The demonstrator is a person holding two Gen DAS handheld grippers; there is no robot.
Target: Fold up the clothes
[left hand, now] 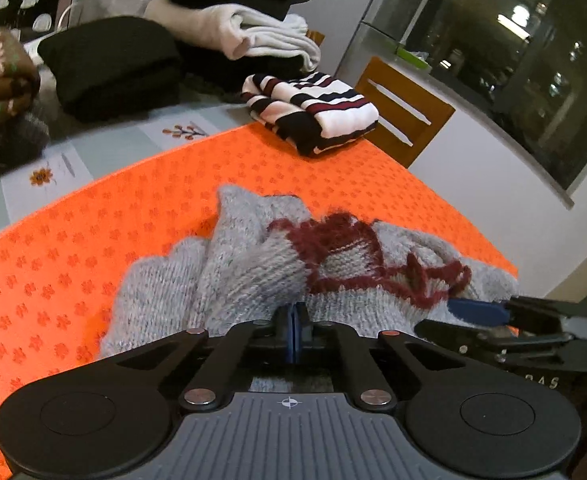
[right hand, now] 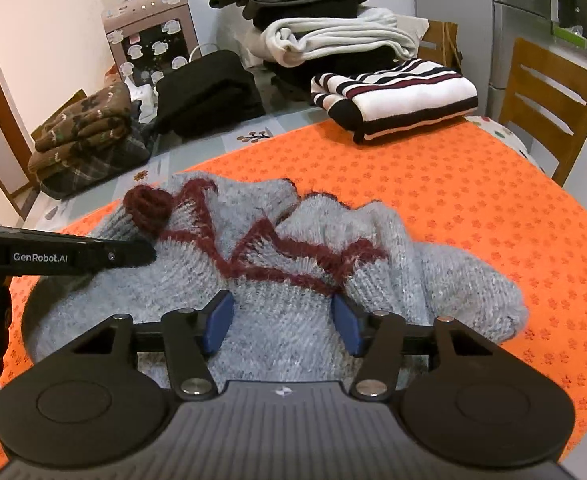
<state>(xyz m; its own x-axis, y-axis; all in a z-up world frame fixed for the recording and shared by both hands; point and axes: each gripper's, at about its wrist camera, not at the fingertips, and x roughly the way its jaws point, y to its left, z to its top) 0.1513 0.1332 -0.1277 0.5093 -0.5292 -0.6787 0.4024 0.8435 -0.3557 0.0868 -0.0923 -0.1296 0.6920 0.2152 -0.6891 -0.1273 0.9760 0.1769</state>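
Two grippers work over a crumpled grey sweater (right hand: 277,280) with dark red trim, which lies bunched on the near half of an orange mat (right hand: 473,208) covering the table. Beyond the sweater the mat is bare up to a folded striped garment (right hand: 397,96) that sits at its far edge; to the right the mat runs uncovered to the table's rim, beside a wooden chair (right hand: 549,104). Past the mat's far edge stand a folded black garment (right hand: 209,92), a brown patterned knit (right hand: 81,128) on a plaid piece, and a tall stack of dark and white clothes (right hand: 321,24). Left gripper (left hand: 293,320): blue pads pressed together with a fold of the grey knit pinched between them, at the sweater's near edge. Right gripper (right hand: 283,320): jaws spread moderately wide, blue pads (right hand: 219,320) resting on or just above the knit, nothing clamped. In the right wrist view the left gripper's black finger enters from the left, its tip against the sweater near the dark red cuff (right hand: 149,204).
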